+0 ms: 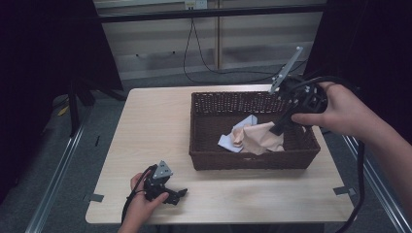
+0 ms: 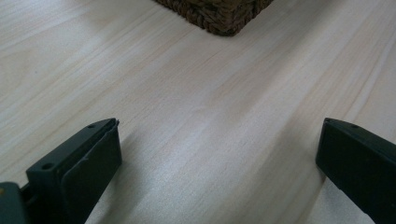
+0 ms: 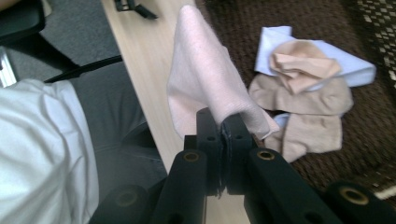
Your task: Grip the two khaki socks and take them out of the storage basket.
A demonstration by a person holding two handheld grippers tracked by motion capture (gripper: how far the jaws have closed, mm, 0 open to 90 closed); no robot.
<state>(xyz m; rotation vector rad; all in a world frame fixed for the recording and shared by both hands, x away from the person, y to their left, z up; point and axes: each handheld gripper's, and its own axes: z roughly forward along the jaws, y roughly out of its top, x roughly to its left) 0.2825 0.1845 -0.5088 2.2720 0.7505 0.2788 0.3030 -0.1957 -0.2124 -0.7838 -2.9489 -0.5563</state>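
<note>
The right hand-held gripper [image 3: 223,135] has its two black jaws pressed together on the corner of a pale pink cloth [image 3: 205,70]. In the right gripper view the cloth rises from the pinch point and stretches away from the jaws, its long axis running roughly along the line the gripper points. It hangs partly over the near wall of the basket and the strip of table [image 3: 140,60] beside it.

In the high view this same gripper [image 1: 284,121] sits over the right half of a dark brown wicker basket [image 1: 204,160], tilted down into it, with the person's right hand [image 1: 340,109] wrapped around its body. The pinched cloth [image 1: 260,136] lies just left of the jaw tips, toward the basket's middle, touching or nearly touching a small heap of other fabrics. That heap includes a beige piece [image 3: 308,98] and a white-blue piece [image 3: 350,65], resting on the basket floor just beyond the gripped cloth.

The left hand-held gripper [image 1: 177,194] rests on the table near the front left edge, well apart from the basket, held in the person's left hand [image 1: 143,204]. Its jaws are spread wide with nothing between them; the left gripper view shows bare wood and one basket corner [image 2: 219,18] ahead.

The right hand is clearly the nearer one to the cloth and already has it. Any lift or pull would likely draw the cloth along its length, away from the heap.
</note>
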